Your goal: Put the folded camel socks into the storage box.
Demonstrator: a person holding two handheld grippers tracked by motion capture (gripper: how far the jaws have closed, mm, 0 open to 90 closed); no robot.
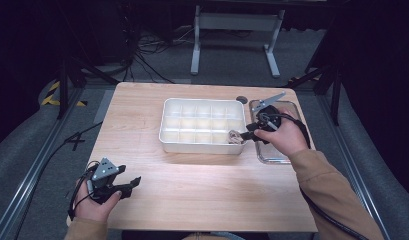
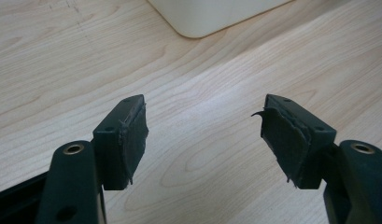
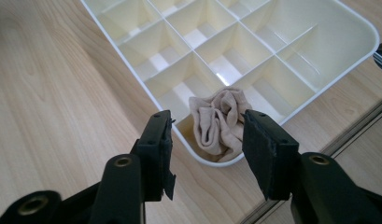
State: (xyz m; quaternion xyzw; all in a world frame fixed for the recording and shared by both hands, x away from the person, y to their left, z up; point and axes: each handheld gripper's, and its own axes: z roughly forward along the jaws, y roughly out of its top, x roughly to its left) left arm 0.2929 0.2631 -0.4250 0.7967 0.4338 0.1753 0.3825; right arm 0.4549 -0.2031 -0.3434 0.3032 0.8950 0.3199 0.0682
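A white tray [image 1: 197,148] divided into several compartments stands in the middle of the wooden table. A rolled beige sock [image 1: 235,136] lies in its near right corner compartment. My right gripper [image 1: 247,135] hovers just over that corner; in the right gripper view its jaws stand open on either side of the sock [image 3: 221,122], pads clear of it, with the tray [image 3: 347,28] behind. My left gripper [image 1: 132,182] rests at the near left of the table, held in a hand. Its jaws [image 2: 202,135] are wide open over bare wood with nothing between them.
A clear plastic container [image 1: 270,156] sits to the right of the tray, partly under the right hand. A small dark round spot [image 1: 241,99] marks the table behind the tray. The tray's corner [image 2: 212,18] shows ahead of the left gripper. Bare wood [image 1: 202,190] spans the near side.
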